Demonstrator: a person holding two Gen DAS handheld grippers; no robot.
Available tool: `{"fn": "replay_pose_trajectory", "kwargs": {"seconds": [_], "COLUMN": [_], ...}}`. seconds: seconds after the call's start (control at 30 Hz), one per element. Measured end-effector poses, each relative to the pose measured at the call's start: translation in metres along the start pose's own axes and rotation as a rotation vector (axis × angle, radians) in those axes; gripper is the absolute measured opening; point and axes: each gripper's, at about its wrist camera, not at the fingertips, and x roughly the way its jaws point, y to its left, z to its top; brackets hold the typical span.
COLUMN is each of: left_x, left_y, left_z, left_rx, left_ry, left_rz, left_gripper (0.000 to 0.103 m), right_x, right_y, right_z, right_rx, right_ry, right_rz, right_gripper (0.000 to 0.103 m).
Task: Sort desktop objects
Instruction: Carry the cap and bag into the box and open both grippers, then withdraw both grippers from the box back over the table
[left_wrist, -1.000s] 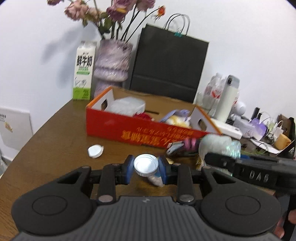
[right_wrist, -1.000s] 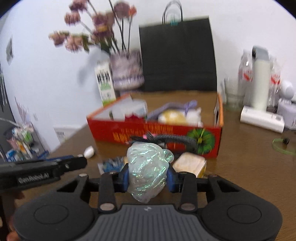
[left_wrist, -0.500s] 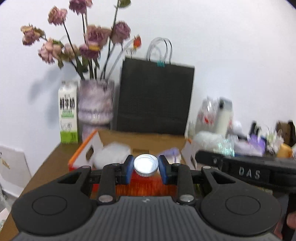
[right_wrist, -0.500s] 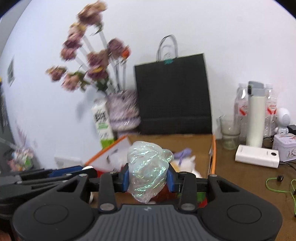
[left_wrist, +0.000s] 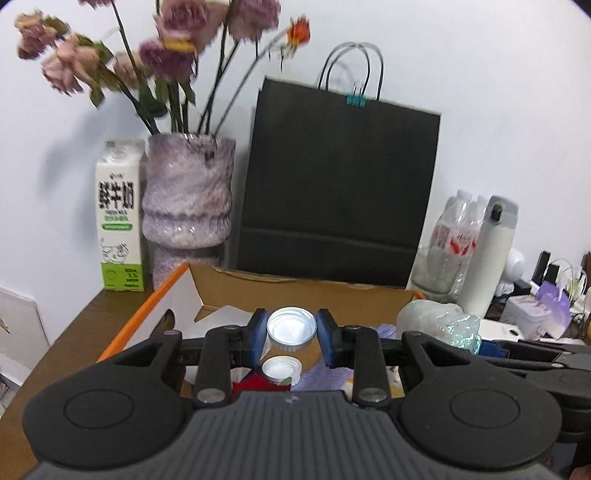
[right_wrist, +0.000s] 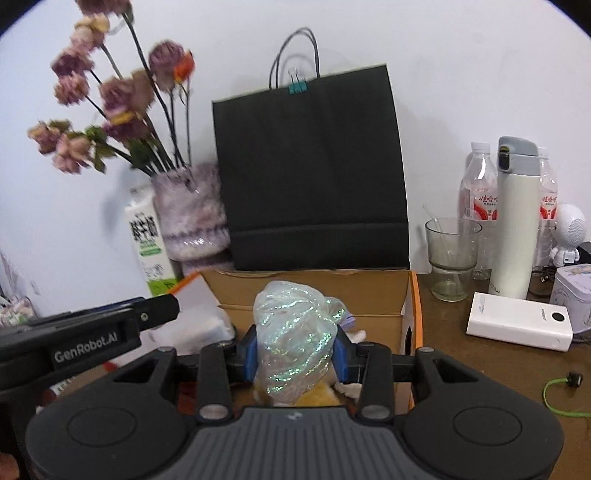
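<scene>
Left tongs (left_wrist: 291, 334) pinching a white round cap (left_wrist: 291, 329) by its edges, up over the open cardboard box (left_wrist: 295, 286). Second ridged white cap (left_wrist: 282, 369) lying in the box right below. Right tongs (right_wrist: 295, 350) clamped on a crinkly, iridescent plastic wad (right_wrist: 293, 332), also above the box (right_wrist: 314, 288), something fuzzy and yellow underneath. Matte black paper bag (right_wrist: 310, 170) just behind, smooth white power bank (right_wrist: 519, 320) flat on the brown table (right_wrist: 480, 365).
</scene>
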Motion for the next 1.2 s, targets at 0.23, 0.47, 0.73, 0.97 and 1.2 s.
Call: {"fn": "replay_pose_trajectory", "kwargs": {"seconds": [0.23,0.47,0.73,0.97,1.2], "left_x": [0.042,0.039,0.029,0.003,-0.035], "left_y": [0.005,0.024,0.021,0.018,0.030], "left_z": [-0.005,0.000,0.005,0.002,-0.013], "left_rx": [0.030,-0.059,-0.060,-0.038,-0.052], "left_ry": [0.073,0.051,0.039,0.016,0.027], "left_rz": [-0.026,0.079,0.068,0.087,0.094], "left_gripper": [0.049,0.103,0.103,0.103,0.103], "right_x": [0.043,0.044,0.033,0.023,-0.009], "right_y": [-0.008,-0.021,-0.014,-0.006,-0.006], "right_z": [0.000,0.003,0.005,0.000,-0.016], "right_rx": [-0.028,0.008,-0.022,-0.046,-0.070], "right_ry": [0.062,0.058,0.037,0.050,0.037], "right_rz": [-0.030,-0.063,-0.002,-0.007,-0.026], "right_gripper": [0.043,0.088,0.103,0.103,0.103]}}
